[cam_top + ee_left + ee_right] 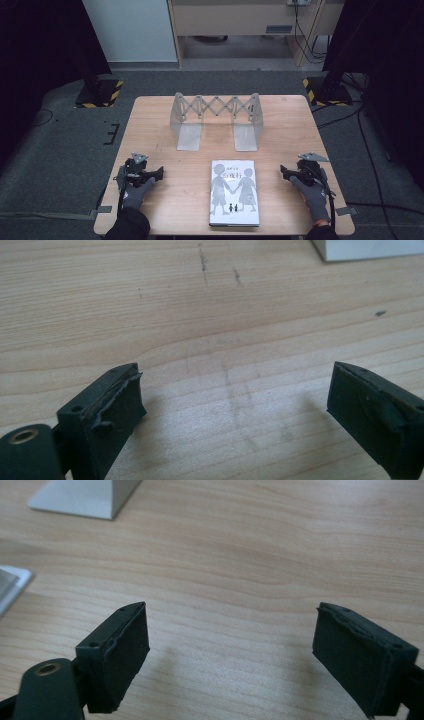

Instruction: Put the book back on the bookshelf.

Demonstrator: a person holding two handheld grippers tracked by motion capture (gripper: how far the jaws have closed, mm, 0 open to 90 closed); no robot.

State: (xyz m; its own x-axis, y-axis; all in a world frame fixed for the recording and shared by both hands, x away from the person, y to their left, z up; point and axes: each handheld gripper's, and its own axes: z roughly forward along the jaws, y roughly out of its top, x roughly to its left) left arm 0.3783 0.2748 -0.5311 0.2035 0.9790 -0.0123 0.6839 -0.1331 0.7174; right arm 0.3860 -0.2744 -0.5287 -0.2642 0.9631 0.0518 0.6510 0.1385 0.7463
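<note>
The book (pixel 234 192) lies flat at the middle of the counter's (pixel 160 125) near edge, cover up, between both tools and well apart from each. The left tool (pixel 161 172) rests near the left edge, jaws wide, nothing between them. The right tool (pixel 282 171) rests near the right edge, jaws wide and empty; the expanding bookend rack (pixel 216 119) stands toward the far edge

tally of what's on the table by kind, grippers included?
book: 1
folding metal book rack: 1
grippers: 2, left gripper and right gripper, both open and empty
total: 4
</note>
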